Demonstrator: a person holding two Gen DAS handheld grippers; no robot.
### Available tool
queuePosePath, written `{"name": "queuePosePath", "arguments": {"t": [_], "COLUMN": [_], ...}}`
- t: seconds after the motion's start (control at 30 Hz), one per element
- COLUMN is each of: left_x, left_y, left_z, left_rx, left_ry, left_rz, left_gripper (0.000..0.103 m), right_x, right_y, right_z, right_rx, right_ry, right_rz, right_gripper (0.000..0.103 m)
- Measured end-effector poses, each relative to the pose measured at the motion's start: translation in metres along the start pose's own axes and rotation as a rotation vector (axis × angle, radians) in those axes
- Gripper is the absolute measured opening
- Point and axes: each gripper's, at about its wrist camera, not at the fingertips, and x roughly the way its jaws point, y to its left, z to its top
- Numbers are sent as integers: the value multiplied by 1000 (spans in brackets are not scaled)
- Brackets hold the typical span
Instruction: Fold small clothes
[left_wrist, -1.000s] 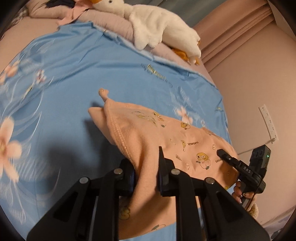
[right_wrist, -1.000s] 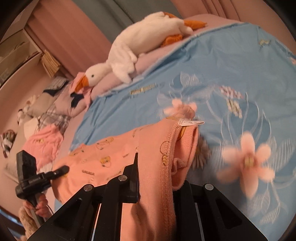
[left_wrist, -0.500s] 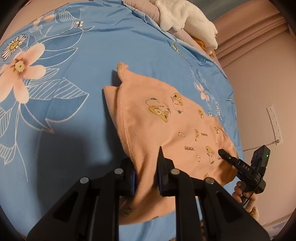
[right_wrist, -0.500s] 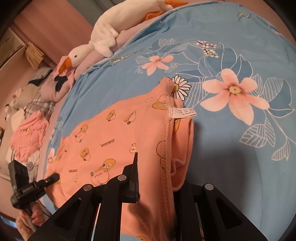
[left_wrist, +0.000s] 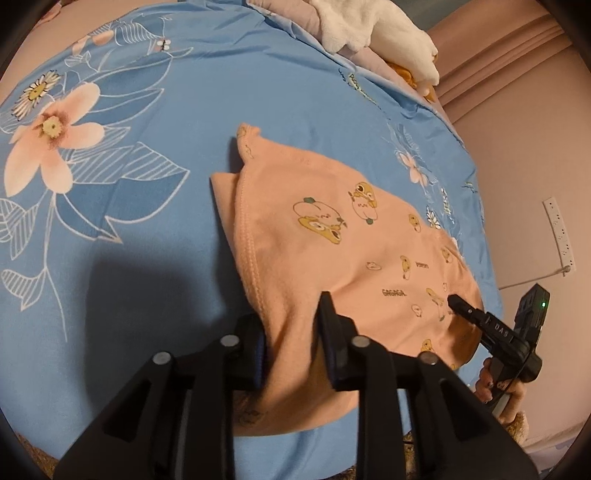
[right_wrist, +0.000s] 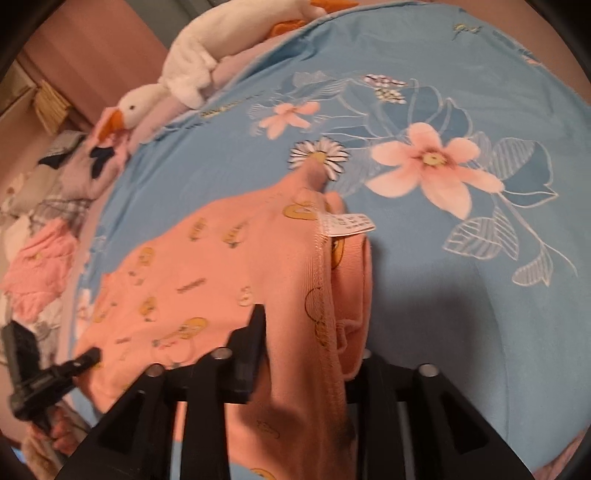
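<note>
left gripper (left_wrist: 291, 332): fingers closed on a bunched edge of the peach garment (left_wrist: 332, 236), cloth pinched between both pads. right gripper (right_wrist: 306, 354): likewise clamped on the garment's (right_wrist: 221, 266) other near edge, at the stitched hem; right finger hidden behind cloth. garment spread on the blue floral bedsheet (left_wrist: 184, 110), far part lying on it, near edge raised into the grippers. duck print faces up. white care label (right_wrist: 349, 224) sticks out at the hem, toward 1 o'clock in the right wrist view. plush goose (right_wrist: 184, 79) at 11 o'clock on the pillow edge.
</note>
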Motion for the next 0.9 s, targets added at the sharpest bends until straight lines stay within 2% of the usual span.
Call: {"name": "queuePosePath", "arguments": {"t": [0.07, 0.1, 0.2, 0.27, 0.43, 0.63, 0.73, 0.83, 0.9], "left_x": [-5, -7, -20, -29, -47, -37, -21, 0, 13], "left_y": [1, 1, 1, 0, -20, -46, -59, -64, -64], "left_z": [0, 0, 2, 2, 0, -10, -17, -23, -26], "left_rx": [3, 4, 4, -2, 37, 117, 174, 201, 210], "left_ry": [-9, -16, -45, -68, -121, -95, -65, -6, 4], "left_rz": [35, 47, 63, 70, 31, -34, -19, -31, 2], "left_gripper": [41, 42, 45, 51, 58, 55, 37, 34, 32], "right_x": [-4, -7, -19, -29, -45, -42, -40, -35, -27], "right_y": [-3, -6, -17, -22, -32, -32, -26, -20, -16], "right_z": [-4, -6, -11, -18, -41, -68, -72, -69, -67], "right_rx": [2, 8, 48, 69, 130, 200, 205, 231, 244], "right_ry": [-19, -26, -42, -58, -79, -67, -102, -118, -120], "right_rz": [-46, -53, -47, -59, -44, 28, 48, 83, 139], "right_gripper": [52, 55, 60, 62, 63, 63, 63, 63, 63]}}
